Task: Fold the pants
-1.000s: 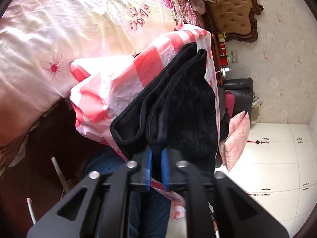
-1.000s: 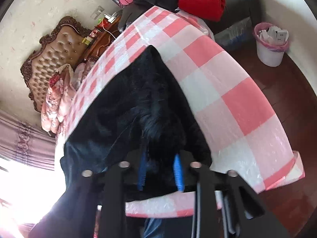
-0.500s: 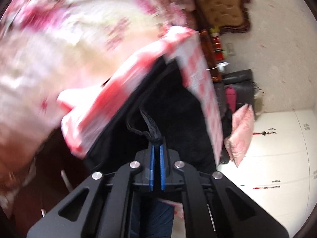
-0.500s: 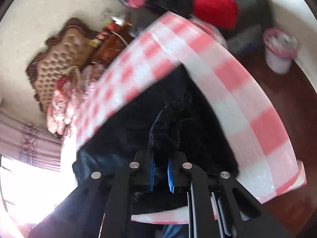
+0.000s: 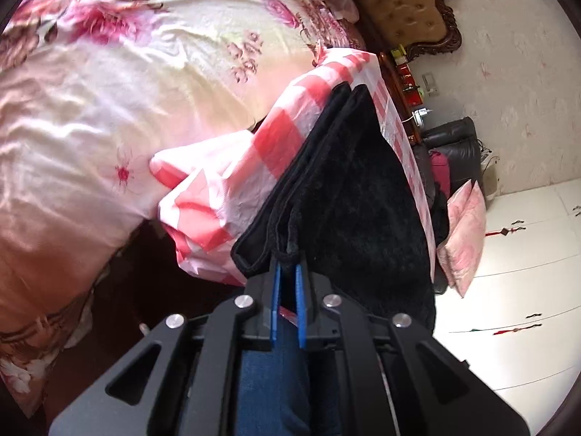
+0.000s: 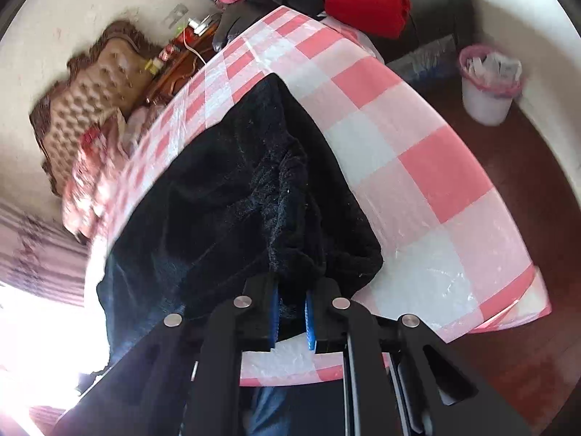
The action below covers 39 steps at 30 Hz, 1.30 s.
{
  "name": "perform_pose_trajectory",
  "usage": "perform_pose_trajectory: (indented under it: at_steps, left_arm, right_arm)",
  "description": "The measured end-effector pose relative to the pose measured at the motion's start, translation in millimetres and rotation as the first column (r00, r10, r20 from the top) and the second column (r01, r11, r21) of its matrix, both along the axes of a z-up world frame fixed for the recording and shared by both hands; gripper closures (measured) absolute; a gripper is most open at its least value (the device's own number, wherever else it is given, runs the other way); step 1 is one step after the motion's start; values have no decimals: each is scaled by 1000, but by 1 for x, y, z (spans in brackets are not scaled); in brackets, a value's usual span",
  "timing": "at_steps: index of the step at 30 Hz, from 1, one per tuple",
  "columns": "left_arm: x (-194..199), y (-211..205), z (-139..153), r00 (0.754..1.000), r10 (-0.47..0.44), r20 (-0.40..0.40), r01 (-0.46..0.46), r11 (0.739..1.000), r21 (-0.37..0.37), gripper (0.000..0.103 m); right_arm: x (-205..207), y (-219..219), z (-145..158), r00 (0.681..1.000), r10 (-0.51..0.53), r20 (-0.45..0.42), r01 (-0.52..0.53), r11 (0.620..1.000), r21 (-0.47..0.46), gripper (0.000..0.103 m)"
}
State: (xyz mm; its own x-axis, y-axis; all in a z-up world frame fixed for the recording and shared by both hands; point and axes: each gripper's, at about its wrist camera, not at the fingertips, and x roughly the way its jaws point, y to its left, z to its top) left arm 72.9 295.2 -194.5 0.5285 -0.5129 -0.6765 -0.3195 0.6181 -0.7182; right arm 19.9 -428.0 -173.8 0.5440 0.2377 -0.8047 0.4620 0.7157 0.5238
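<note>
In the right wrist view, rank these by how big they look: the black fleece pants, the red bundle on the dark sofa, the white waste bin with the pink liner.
1. Black fleece pants, by far the largest, though nearest the camera.
2. Red bundle.
3. White waste bin with pink liner; close to the bundle in apparent size, so these two are uncertain.

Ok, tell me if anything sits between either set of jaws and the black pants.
Nothing visible does. The black pants lie on the checked tablecloth; the left gripper, jaws opening, is at their near edge, and the right gripper is shut on the fabric.

Left gripper (image 5: pixel 287 272) fingers (image 5: pixel 276 290) opening, right gripper (image 6: pixel 292 292) clamped
</note>
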Motion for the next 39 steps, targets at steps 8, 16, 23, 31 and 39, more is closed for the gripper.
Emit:
perform_pose_trajectory:
  at_steps: [8,16,23,31,39]
  left_arm:
    - [-19,-4,12,999,37,21,-39,992,120,40]
    - [-2,-10,-10,999,23,-32,-21,999,47,88]
    - [-11,1,14,999,45,-6,-43,986,163,31]
    - [83,-30,96,961,-182,207,93,922,375,42]
    - [224,-54,57,967,-254,27,223,890,397,62]
  right_arm:
    - [-12,6,8,1000,-5,25,7,998,-67,70]
    - [-15,4,5,997,-65,-51,52,972,-231,20]
    - [-23,0,13,993,-113,-47,95,955,-279,22]
    - [16,6,47,992,-126,9,119,903,-413,22]
    - [48,57,28,999,-19,-44,-8,844,-536,22]
